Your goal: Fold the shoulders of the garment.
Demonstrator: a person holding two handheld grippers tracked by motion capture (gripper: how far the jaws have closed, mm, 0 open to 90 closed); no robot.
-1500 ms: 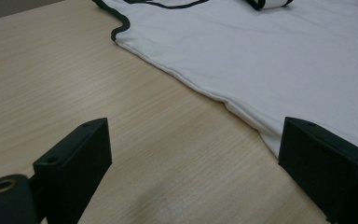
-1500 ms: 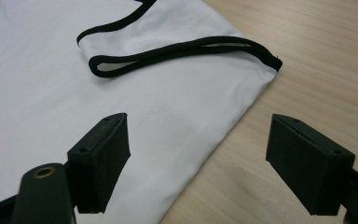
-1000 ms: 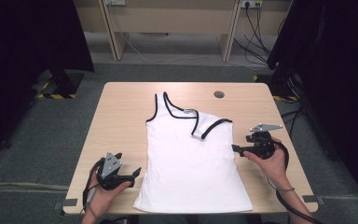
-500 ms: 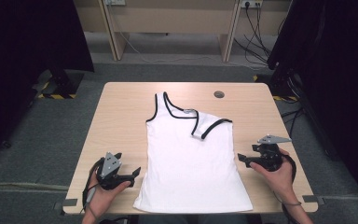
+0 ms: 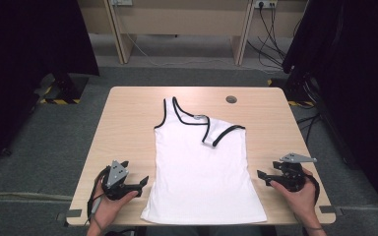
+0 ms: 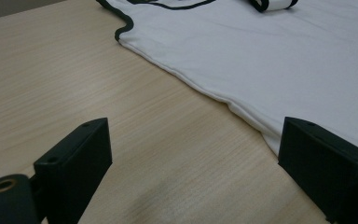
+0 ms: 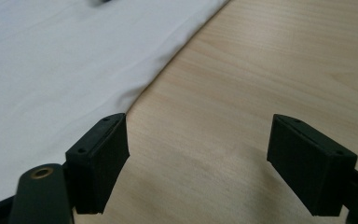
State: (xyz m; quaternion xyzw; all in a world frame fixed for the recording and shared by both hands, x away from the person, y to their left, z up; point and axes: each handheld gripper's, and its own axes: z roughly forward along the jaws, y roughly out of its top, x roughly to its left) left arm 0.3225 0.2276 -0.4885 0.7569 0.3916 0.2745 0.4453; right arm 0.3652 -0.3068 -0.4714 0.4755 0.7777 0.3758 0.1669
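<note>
Left tongs (image 5: pixel 137 183): spread, empty, just left of the tank top's hem. White tank top (image 5: pixel 204 172), black-trimmed: flat at the middle of the surface (image 5: pixel 128 123), one strap folded over. Right tongs (image 5: pixel 262 177): spread, empty, just right of the tank top.

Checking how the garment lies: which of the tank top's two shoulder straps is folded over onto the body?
The strap on the right gripper's side: it lies folded down across the tank top. The other strap lies flat, stretched toward the table's far edge.
</note>
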